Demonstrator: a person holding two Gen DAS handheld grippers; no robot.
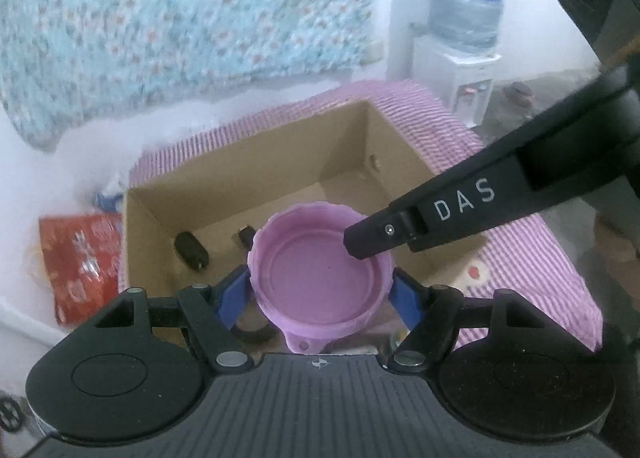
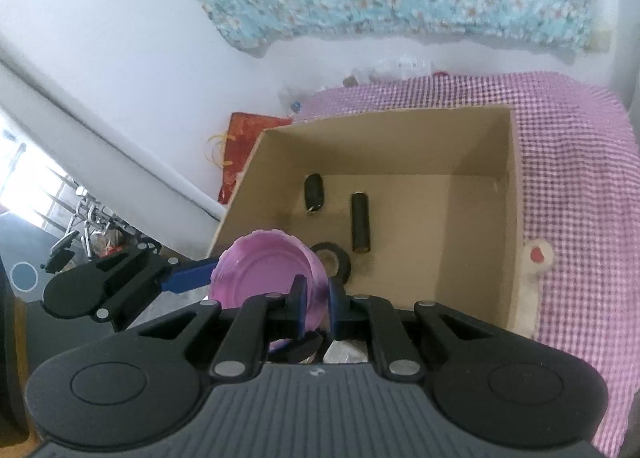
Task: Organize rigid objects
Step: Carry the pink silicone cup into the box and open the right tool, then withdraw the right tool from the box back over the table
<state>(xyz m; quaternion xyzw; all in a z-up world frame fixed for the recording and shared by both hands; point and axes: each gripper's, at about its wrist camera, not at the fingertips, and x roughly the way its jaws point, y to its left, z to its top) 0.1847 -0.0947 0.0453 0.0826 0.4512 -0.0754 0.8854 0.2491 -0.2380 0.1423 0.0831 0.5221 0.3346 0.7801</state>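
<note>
Pink round plastic lid (image 1: pixel 320 274), scalloped at the rim with a small tab, held hollow side up over the near edge of the open brown cardboard box (image 1: pixel 344 146). Clamped across its width between the blue pads of the left gripper (image 1: pixel 320 290); pinched too at the rim by the right gripper (image 2: pixel 316 298), jaws narrowed onto the lid's wall. Seen from the left wrist as a black finger marked DAS reaching over the lid. Already lying on the box floor: a black key fob (image 2: pixel 314 192), a dark cylinder (image 2: pixel 360 222) and a black tape roll (image 2: pixel 332 262). Box resting on a pink checked cloth (image 2: pixel 568 186).

Step in hand, probably: handing over or jointly carrying the lid to the box. Next move calls for one gripper to let go, then lowering the lid onto bare floor beside the tape roll, clear of the near wall.
</note>
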